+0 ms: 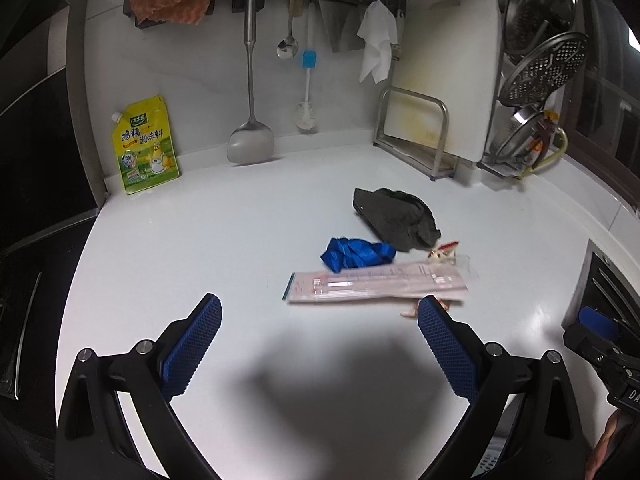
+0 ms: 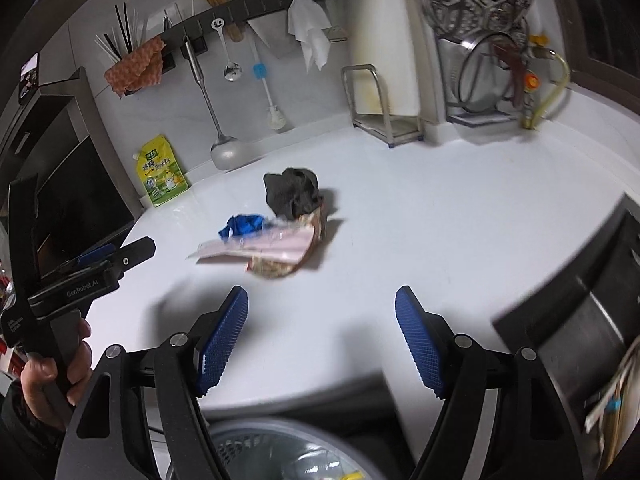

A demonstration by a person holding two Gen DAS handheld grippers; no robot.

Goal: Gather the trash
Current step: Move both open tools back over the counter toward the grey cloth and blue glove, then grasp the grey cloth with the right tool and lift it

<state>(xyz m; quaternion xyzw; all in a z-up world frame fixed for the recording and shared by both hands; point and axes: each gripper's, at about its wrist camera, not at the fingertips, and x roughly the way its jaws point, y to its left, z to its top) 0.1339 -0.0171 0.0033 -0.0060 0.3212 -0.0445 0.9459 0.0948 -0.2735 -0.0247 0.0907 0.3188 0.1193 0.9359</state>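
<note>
I hold both tongs, left (image 1: 320, 318) and right (image 2: 322, 312), wide open and empty above the bench (image 1: 200, 232), because the trash, a wrapper (image 1: 376, 282), blue scrap (image 1: 356, 254) and dark rag (image 1: 396, 216), lies together ahead.

Trash sat clustered mid-counter: a long pink-and-clear plastic wrapper (image 1: 376, 283) lay flat, nearest of the pile. A crumpled blue wrapper (image 1: 356, 254) touched its far edge. Behind that slumped a dark grey wad (image 1: 396, 218), and a small reddish scrap (image 1: 442, 252) poked out just beside it.
</note>
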